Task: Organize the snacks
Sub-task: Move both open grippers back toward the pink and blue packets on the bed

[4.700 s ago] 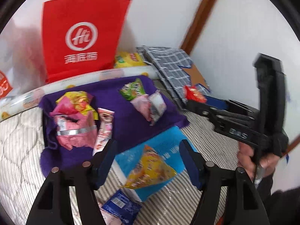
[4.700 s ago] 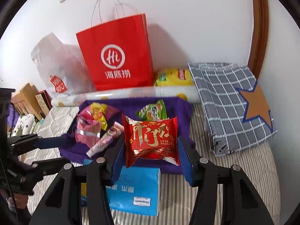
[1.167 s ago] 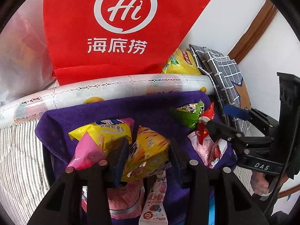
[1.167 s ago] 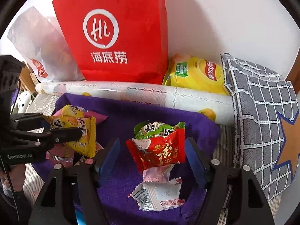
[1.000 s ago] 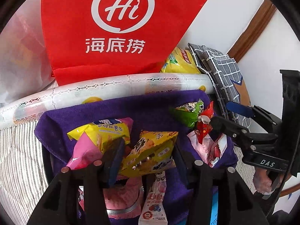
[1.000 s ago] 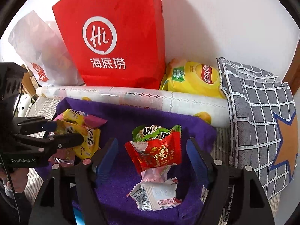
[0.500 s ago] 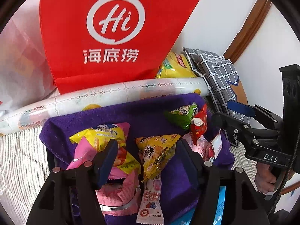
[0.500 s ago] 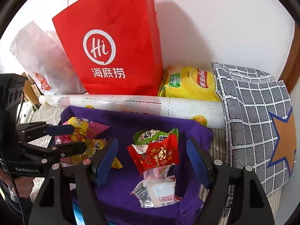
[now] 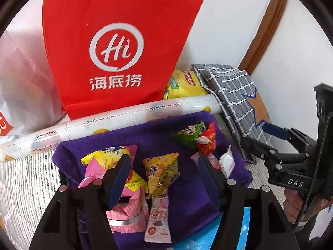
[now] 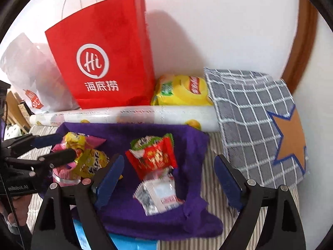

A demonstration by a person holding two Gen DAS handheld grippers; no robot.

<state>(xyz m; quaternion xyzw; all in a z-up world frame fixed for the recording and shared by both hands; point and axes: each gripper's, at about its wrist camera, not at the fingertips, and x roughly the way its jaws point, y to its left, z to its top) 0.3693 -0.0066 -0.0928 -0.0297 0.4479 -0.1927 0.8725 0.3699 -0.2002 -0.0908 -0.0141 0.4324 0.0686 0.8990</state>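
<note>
A purple cloth [image 9: 164, 137] on the bed holds the snacks. In the left wrist view my left gripper [image 9: 164, 174] is open and empty, just behind a yellow triangular packet [image 9: 161, 171] lying on the cloth. A yellow and pink pile [image 9: 104, 162] lies at the left. A green packet [image 9: 188, 134] and a red packet [image 9: 206, 143] lie at the right. In the right wrist view my right gripper [image 10: 168, 171] is open and empty, behind the red packet [image 10: 153, 158] and a clear white packet [image 10: 158, 193].
A red paper bag [image 9: 116, 48] stands behind the cloth against the wall, with a white plastic bag [image 10: 27, 77] to its left. A rolled white sheet [image 10: 124, 114], a yellow chip bag [image 10: 183, 91] and a grey checked pillow [image 10: 256, 123] border the cloth. A blue pack [image 9: 210, 239] lies in front.
My left gripper opened and released the yellow packet onto the cloth, then drew back. My right gripper let go of the red packet beside the green one and also drew back.
</note>
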